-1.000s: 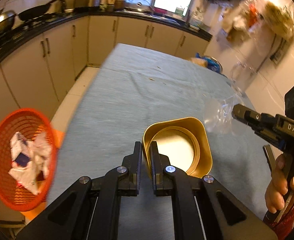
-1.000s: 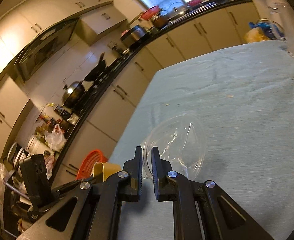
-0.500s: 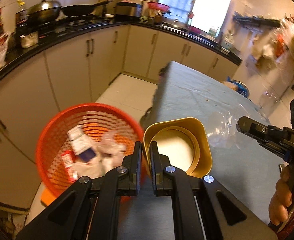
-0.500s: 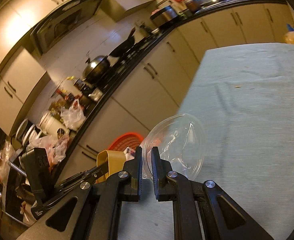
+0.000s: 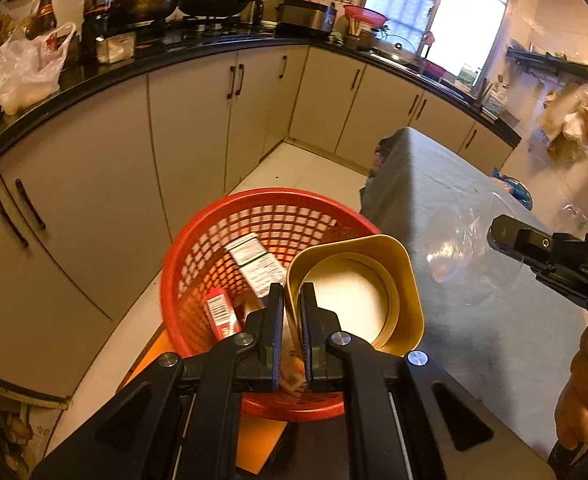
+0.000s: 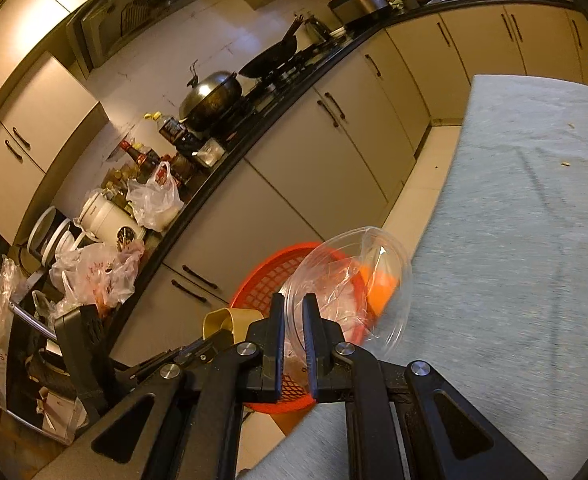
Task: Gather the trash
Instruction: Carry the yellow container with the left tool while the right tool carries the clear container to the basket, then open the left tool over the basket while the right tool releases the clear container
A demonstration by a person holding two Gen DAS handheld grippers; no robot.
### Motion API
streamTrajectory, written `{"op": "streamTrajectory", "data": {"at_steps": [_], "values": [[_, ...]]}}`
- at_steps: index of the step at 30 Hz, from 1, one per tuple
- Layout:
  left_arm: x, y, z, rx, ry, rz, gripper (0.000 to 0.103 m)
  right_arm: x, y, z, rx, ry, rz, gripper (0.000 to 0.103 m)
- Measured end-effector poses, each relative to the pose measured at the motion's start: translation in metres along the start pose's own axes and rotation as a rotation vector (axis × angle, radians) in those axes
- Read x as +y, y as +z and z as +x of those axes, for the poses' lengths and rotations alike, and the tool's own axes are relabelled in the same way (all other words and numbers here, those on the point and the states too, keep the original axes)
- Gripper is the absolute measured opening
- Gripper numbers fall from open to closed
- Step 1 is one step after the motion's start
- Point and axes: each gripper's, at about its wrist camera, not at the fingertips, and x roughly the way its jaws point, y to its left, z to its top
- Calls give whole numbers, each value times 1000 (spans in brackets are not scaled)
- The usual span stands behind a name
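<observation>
Left tool [image 5: 291, 320] has its fingers pinched nearly together. Right tool [image 6: 292, 328], held by a hand [image 5: 584, 390], is pinched likewise, beside it.

Warm dim light, window [image 5: 442, 12] glare (fisheye-bent edges)

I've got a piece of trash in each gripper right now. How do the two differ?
The gold bowl in the left gripper is opaque with a squarish rim; the clear lid in the right gripper is see-through and round. The bowl overlaps the red basket more than the lid does. Both are pinched by the rim, off the table.
</observation>
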Motion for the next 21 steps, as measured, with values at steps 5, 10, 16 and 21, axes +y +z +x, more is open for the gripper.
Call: {"op": "streamTrajectory", "data": {"at_steps": [5, 10, 16, 21], "values": [[15, -4, 9, 16, 8, -16, 8, 4, 3, 19, 24, 0, 5, 10], [22, -5, 18, 30, 21, -17, 8, 5, 11, 38, 43, 0, 21, 10], [26, -8, 22, 28, 64, 7, 8, 9, 15, 65, 67, -12, 40, 10], [29, -10, 27, 39, 86, 18, 8, 7, 12, 88, 82, -15, 85, 10]]}}
